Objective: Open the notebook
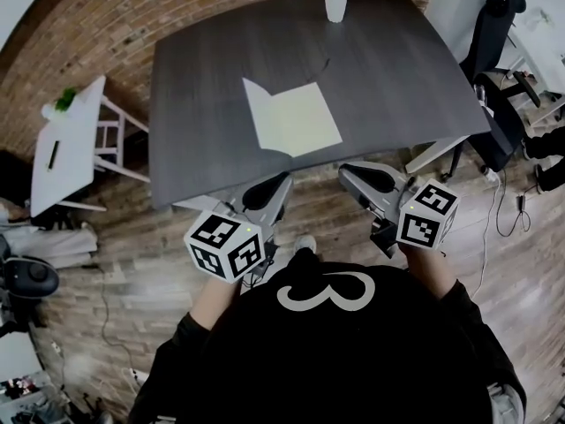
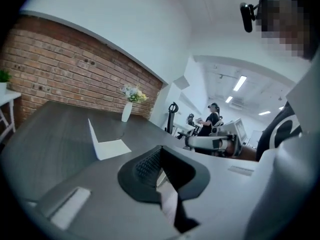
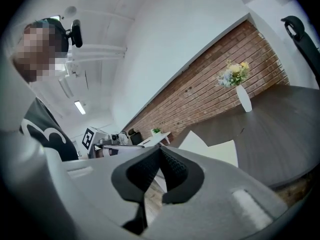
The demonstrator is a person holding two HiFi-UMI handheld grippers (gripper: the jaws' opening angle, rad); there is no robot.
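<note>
Left gripper (image 1: 278, 184) and right gripper (image 1: 349, 173) are both clamped together on nothing, just off the table (image 1: 397, 78) edge. Notebook (image 1: 296, 120) is at 1 o'clock from the left, 11 from the right, about equally near, spine running roughly 12-to-6.

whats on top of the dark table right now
An open notebook, one cover standing up, lies mid-table, and a white vase stands at the far edge. Whatever is beneath the notebook's pages is covered.
</note>
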